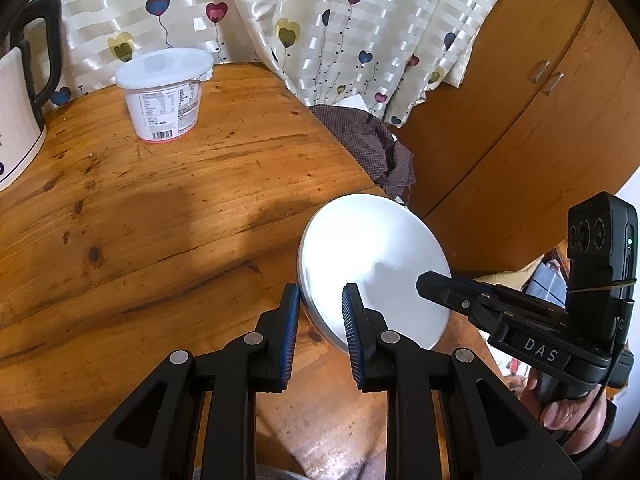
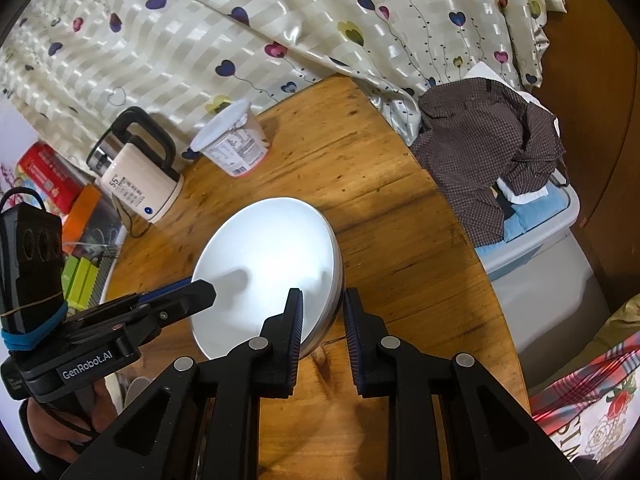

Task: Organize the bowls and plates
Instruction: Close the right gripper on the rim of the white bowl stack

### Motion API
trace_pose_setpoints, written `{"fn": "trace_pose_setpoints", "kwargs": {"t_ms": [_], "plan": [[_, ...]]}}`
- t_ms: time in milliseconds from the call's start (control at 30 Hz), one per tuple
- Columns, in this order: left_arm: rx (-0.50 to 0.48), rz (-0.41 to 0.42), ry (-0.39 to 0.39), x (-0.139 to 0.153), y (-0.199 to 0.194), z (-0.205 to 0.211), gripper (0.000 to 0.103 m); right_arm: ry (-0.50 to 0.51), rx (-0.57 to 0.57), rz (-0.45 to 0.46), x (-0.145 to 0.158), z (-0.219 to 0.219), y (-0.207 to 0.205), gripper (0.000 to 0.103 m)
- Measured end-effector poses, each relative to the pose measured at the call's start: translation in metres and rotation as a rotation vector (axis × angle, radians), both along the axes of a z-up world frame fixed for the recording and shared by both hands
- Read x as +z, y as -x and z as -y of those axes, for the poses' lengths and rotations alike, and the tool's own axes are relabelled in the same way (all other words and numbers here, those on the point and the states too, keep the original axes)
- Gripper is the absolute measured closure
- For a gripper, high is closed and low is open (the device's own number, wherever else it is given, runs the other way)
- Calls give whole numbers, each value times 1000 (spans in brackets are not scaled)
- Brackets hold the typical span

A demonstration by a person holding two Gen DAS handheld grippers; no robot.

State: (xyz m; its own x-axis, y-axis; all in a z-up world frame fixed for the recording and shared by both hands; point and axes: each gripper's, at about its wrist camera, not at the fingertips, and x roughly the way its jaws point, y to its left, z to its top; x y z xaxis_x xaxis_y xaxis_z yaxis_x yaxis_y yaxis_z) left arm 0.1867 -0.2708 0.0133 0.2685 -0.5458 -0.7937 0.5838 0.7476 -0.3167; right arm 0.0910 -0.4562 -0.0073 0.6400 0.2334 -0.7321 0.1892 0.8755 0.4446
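Ahead of your jaws and off to the left stands a white lidded tub [image 1: 164,94], label side facing you, on the scratched wooden table [image 1: 160,208]. Farther left, a cream kettle [image 2: 138,178] with a black handle sits at the table's edge. Behind both hangs a pale curtain [image 1: 320,20] printed with heart balloons. Beyond the jaws to the right, a crumpled checked shirt [image 2: 488,148] lies heaped on a plastic storage bin [image 2: 532,240], off the table. A wooden cabinet [image 1: 520,100] stands behind it.
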Motion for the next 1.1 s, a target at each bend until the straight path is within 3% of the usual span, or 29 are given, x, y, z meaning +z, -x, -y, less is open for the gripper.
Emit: {"fn": "trace_pose_setpoints", "kwargs": {"t_ms": [1100], "plan": [[83, 82, 83, 47, 67, -71, 80, 16, 84, 58, 46, -61, 46, 83]]}}
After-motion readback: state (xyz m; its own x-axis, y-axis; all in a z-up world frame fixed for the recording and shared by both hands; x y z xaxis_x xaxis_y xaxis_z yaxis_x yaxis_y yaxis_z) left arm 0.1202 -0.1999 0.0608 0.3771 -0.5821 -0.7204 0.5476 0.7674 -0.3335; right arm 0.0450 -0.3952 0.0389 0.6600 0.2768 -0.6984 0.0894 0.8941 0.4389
